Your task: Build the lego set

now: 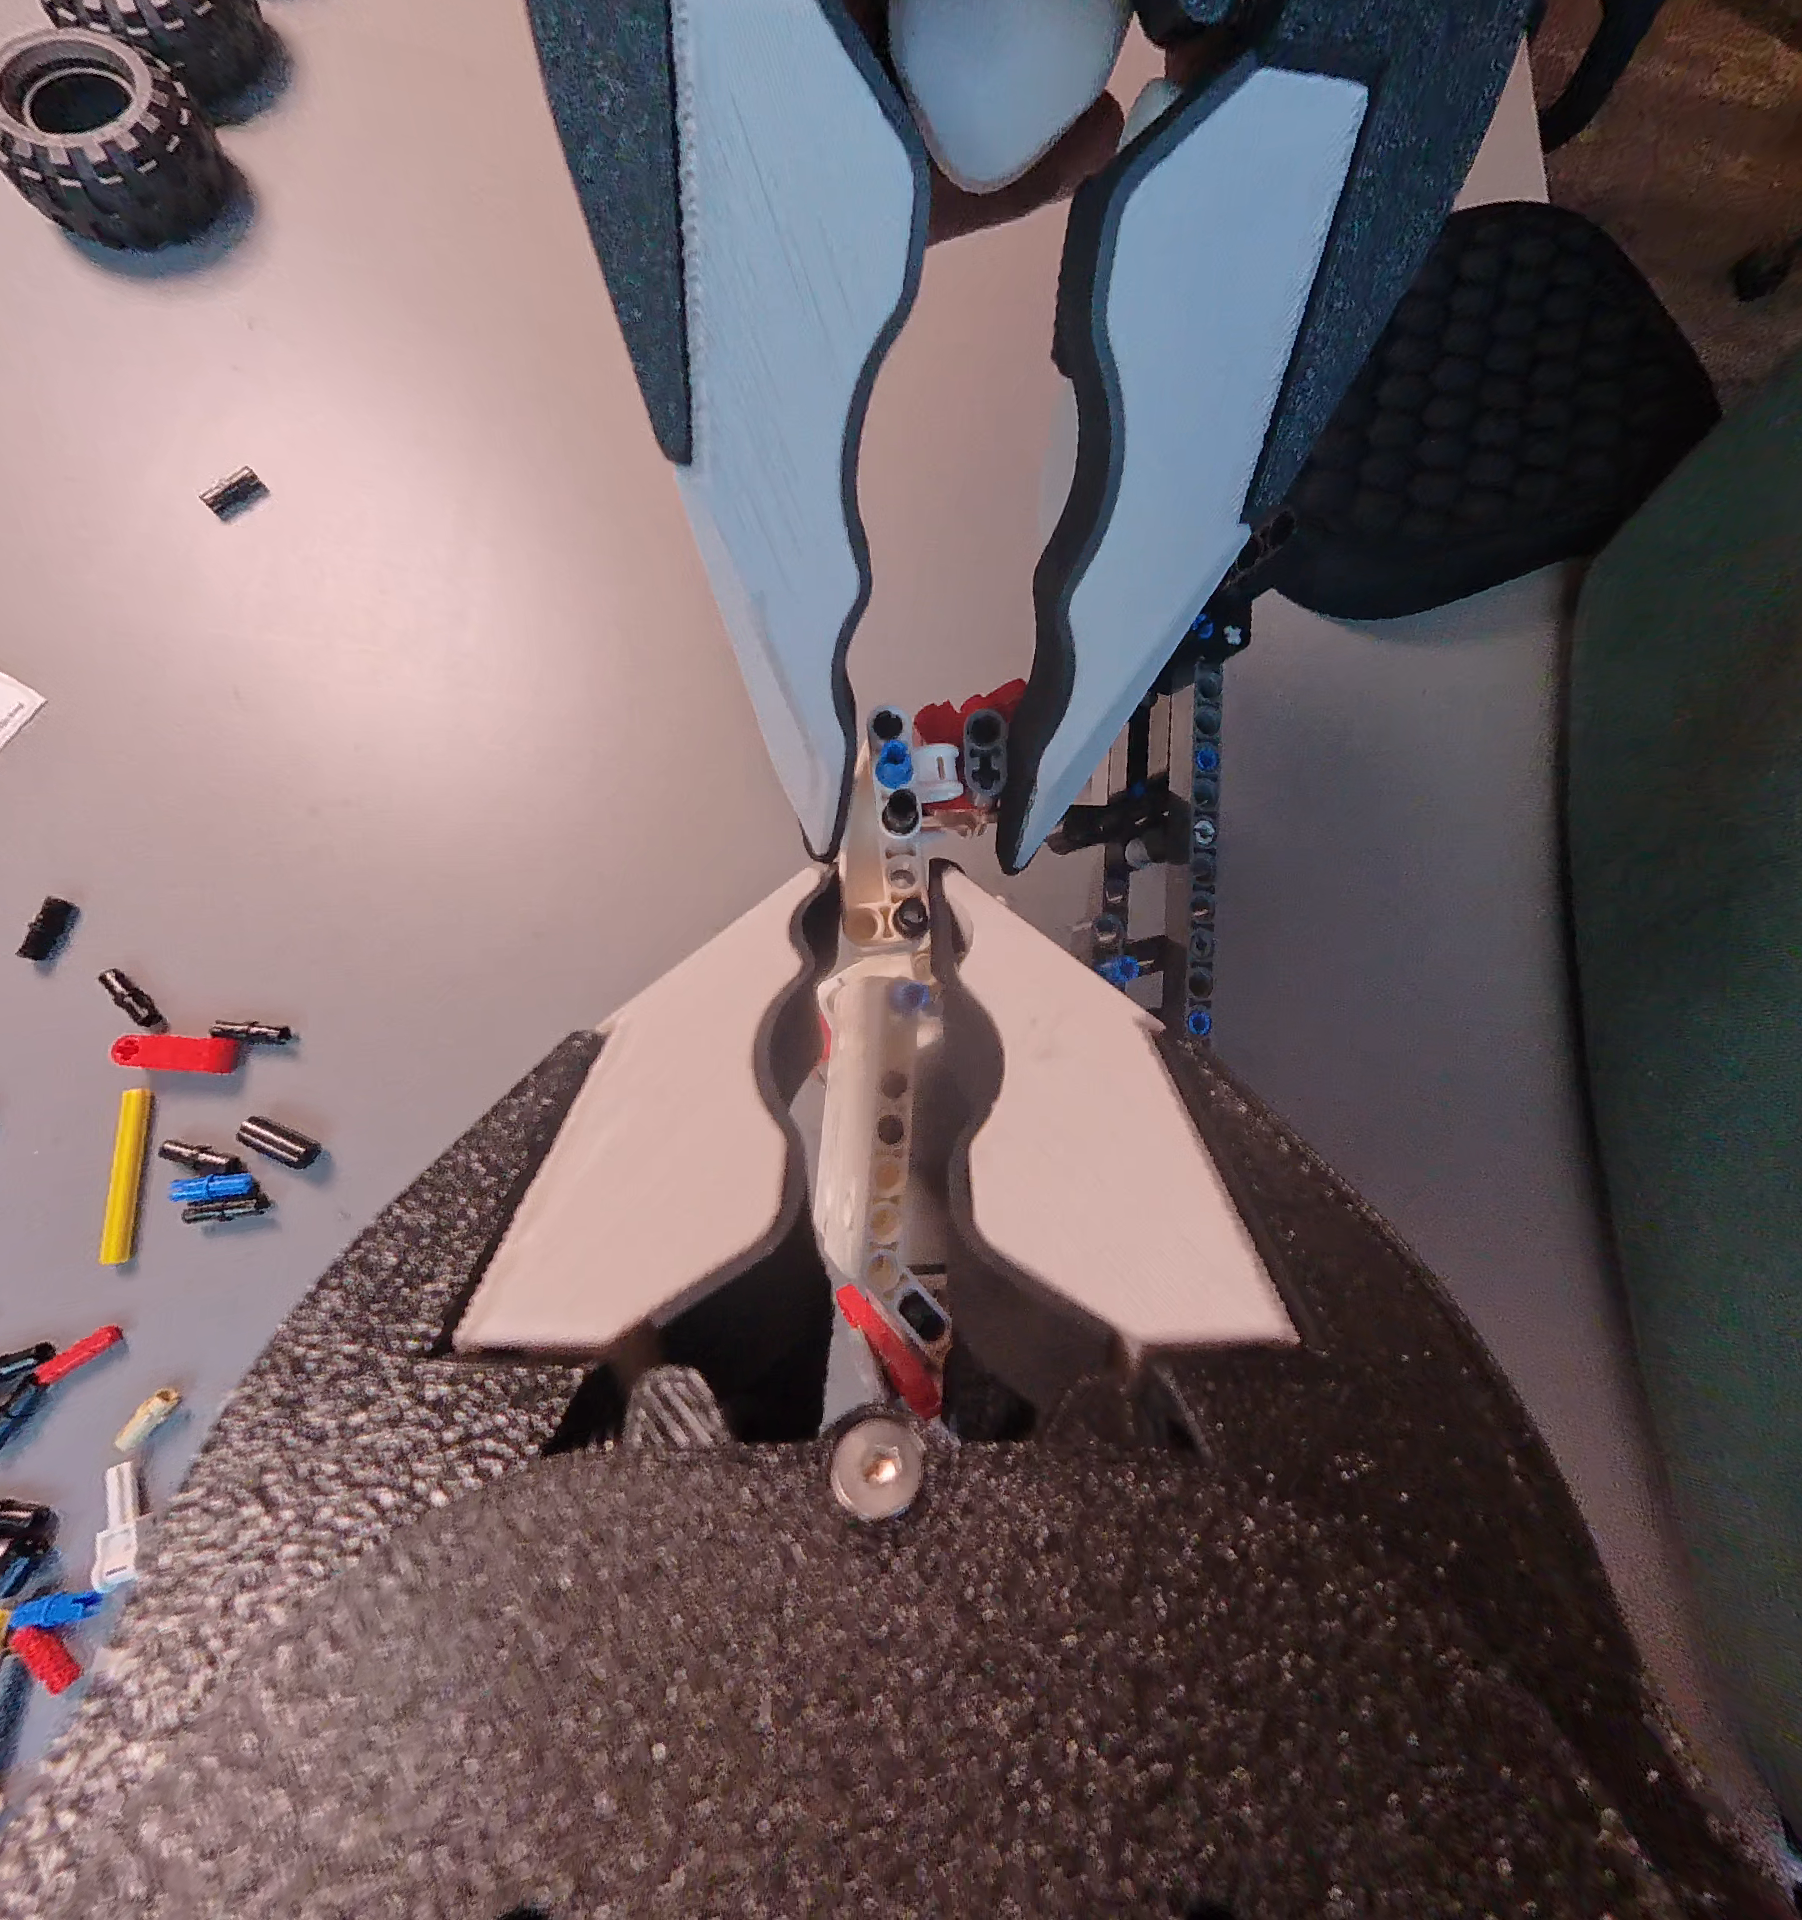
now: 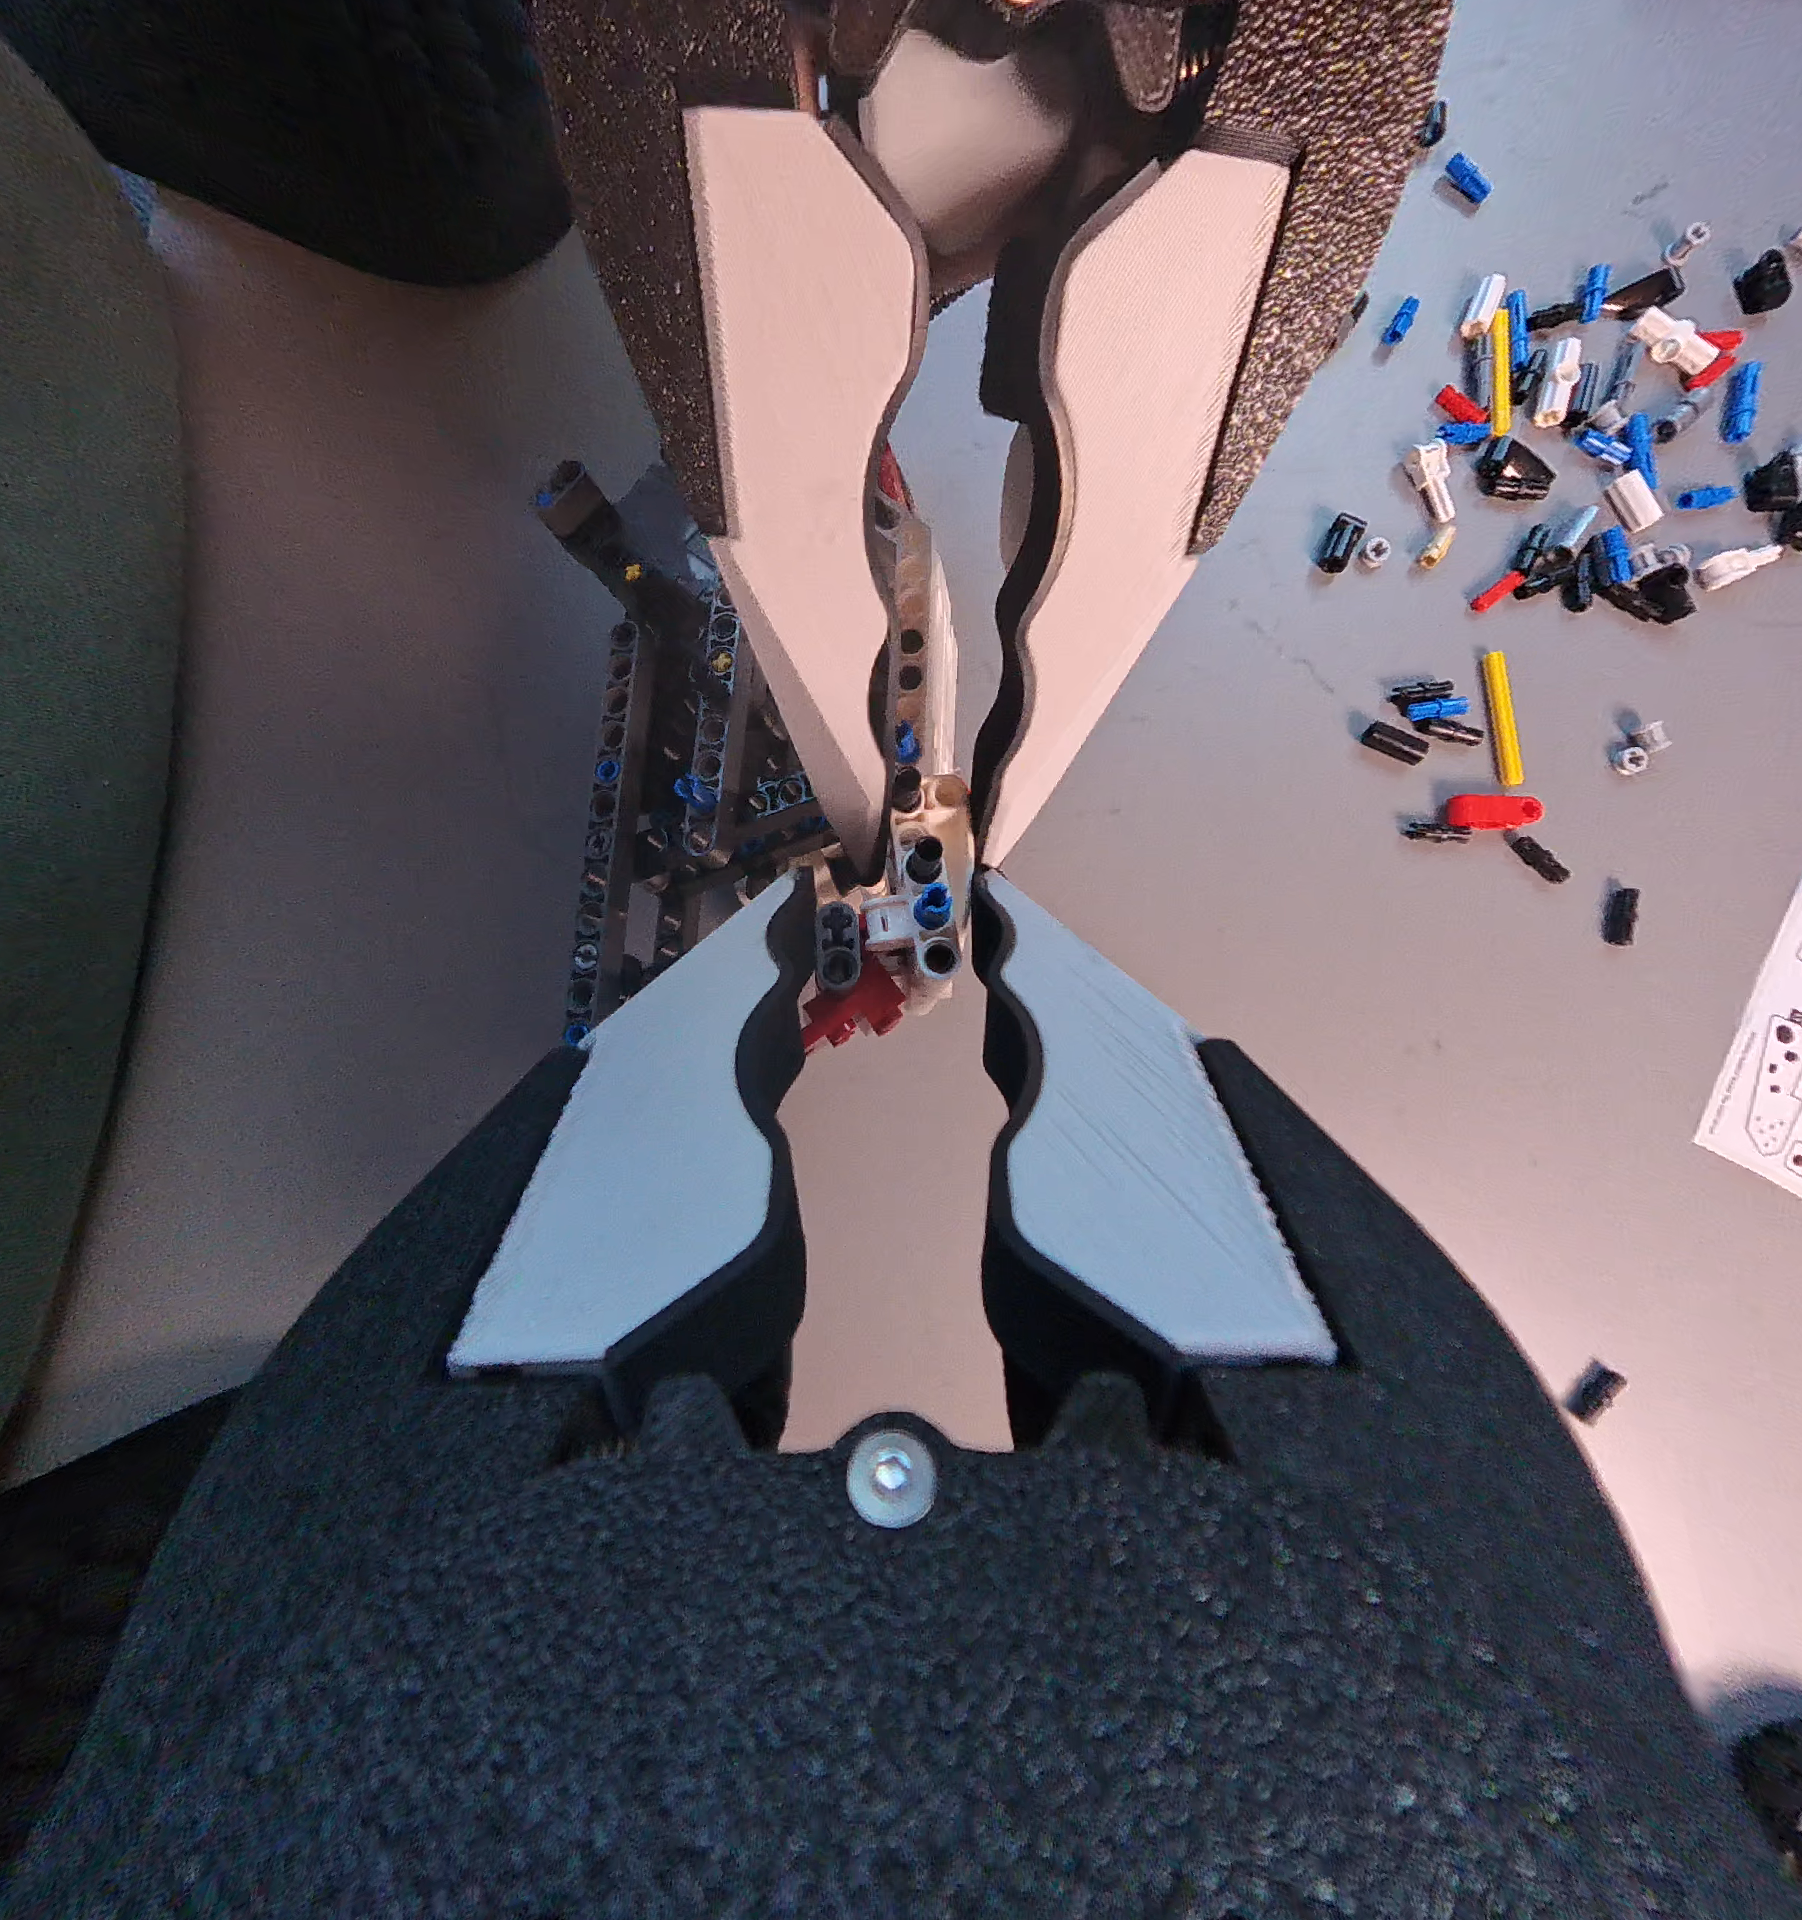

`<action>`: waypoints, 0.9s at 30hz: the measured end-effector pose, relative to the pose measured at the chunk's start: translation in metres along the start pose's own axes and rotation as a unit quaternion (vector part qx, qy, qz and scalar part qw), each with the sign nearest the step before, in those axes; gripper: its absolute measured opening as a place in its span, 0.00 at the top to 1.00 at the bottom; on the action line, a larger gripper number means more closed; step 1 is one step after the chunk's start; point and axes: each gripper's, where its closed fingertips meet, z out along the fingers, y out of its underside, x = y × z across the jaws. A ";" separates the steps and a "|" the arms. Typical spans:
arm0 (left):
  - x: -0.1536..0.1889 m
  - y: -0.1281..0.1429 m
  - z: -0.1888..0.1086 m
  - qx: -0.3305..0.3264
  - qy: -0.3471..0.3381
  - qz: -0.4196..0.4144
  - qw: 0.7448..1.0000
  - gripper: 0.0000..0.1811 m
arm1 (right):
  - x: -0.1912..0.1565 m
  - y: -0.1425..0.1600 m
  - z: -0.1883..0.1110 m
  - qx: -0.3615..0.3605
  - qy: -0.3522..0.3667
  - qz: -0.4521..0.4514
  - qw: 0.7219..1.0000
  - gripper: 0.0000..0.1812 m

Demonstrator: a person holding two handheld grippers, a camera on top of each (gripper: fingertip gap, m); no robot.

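The left tongs [image 1: 881, 883] pinch a long white beam [image 1: 861, 1174] of the lego build, holding it up over the grey counter [image 1: 409, 675]. The right tongs [image 2: 886, 883] are spread a little around the beam's far end, near a small grey link [image 2: 837, 940] and red bits [image 2: 855, 1013]. A dark frame [image 2: 658, 727] lies below. Loose pieces [image 2: 1593, 436] sit well apart.

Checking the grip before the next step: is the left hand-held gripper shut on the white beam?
Shut: left hand-held gripper has both fingers pressed against the white beam.
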 end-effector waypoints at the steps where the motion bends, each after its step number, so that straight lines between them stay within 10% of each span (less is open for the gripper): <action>1: 0.000 0.000 -0.001 0.008 -0.002 -0.003 1.000 0.91 | 0.000 0.000 0.000 -0.004 0.005 -0.007 1.000 0.84; 10: -0.005 0.011 -0.047 0.082 0.014 -0.078 0.993 0.79 | -0.004 0.011 -0.005 -0.049 0.024 -0.054 0.997 0.84; 27: 0.005 0.035 -0.011 -0.013 0.070 -0.055 0.996 0.82 | -0.002 0.015 0.007 -0.117 0.050 -0.144 0.981 0.84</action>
